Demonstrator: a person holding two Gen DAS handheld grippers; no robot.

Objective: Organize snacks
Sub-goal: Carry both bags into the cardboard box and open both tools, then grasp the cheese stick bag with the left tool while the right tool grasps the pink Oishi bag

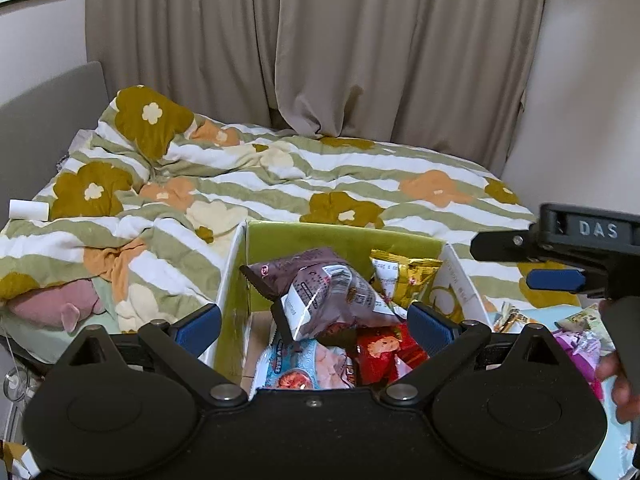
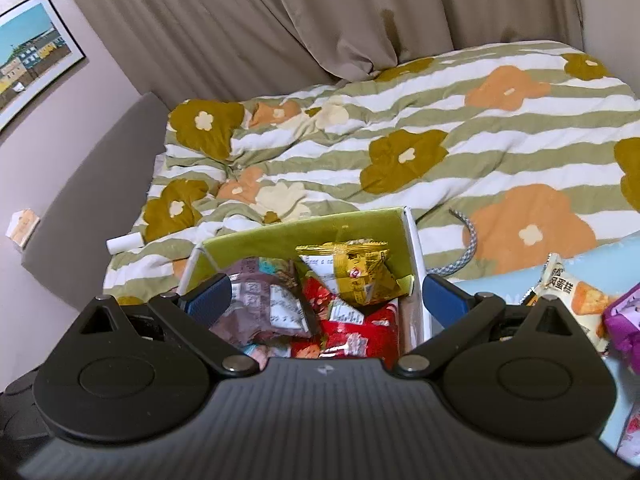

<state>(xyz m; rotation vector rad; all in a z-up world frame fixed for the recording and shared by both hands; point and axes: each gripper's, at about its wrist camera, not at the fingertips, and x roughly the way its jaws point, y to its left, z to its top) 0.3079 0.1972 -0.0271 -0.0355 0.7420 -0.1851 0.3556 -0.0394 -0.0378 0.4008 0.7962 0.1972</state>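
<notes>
A green-lined white box (image 1: pixel 344 236) stands on the bed and holds several snack packets: a brown packet (image 1: pixel 324 292) on top, a gold packet (image 1: pixel 404 280), red packets (image 1: pixel 384 352) and a light blue one (image 1: pixel 296 368). My left gripper (image 1: pixel 316 324) is open and empty, just above the box. My right gripper (image 2: pixel 326 298) is open and empty over the same box (image 2: pixel 304 232), with the gold packet (image 2: pixel 352 276) and brown packet (image 2: pixel 260 300) between its fingers' span. The right gripper also shows at the right edge of the left wrist view (image 1: pixel 560 256).
A flowered striped quilt (image 1: pixel 280 184) covers the bed. Loose snacks lie right of the box on a light blue surface: a cream packet (image 2: pixel 572 296) and a purple packet (image 2: pixel 624 320). A grey cable (image 2: pixel 464 248) lies on the quilt. Curtains (image 1: pixel 320 40) hang behind.
</notes>
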